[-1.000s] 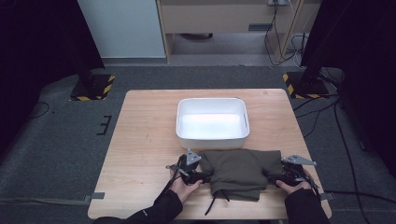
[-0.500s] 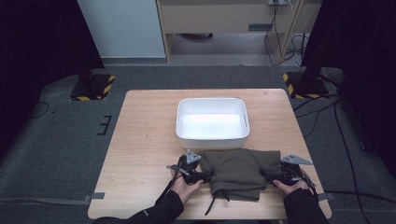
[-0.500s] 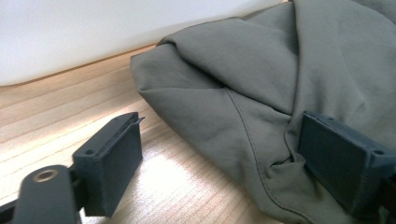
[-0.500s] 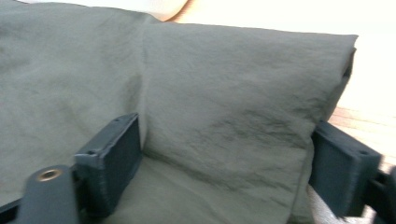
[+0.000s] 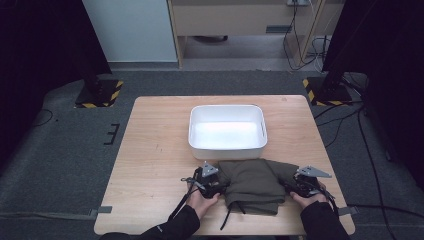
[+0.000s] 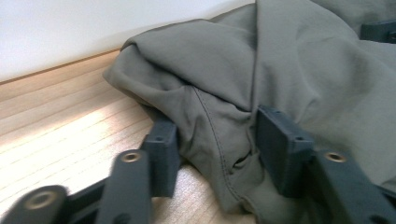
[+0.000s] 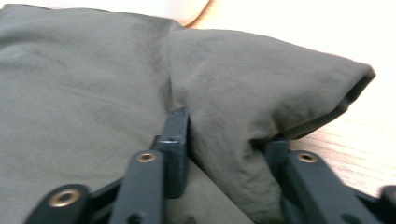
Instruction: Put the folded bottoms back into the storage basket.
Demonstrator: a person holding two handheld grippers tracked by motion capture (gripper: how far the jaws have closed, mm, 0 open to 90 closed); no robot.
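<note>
The left tool (image 5: 214, 186) and right tool (image 5: 299, 188), jaws just closing, pinch opposite ends of the folded olive garment (image 5: 252, 185) on the near tabletop (image 5: 150, 165), apparently for lifting together into the white bin (image 5: 227, 146) beyond.

Both forearms are stretched forward. The left gripper (image 5: 216, 182) and right gripper (image 5: 296, 186) have just been closing; cloth is pinched between each one's jaws.

The high view looks forward and down over the whole table (image 5: 150, 150), while both gripper views sit low and close against the olive garment (image 5: 252, 182) they share with it
</note>
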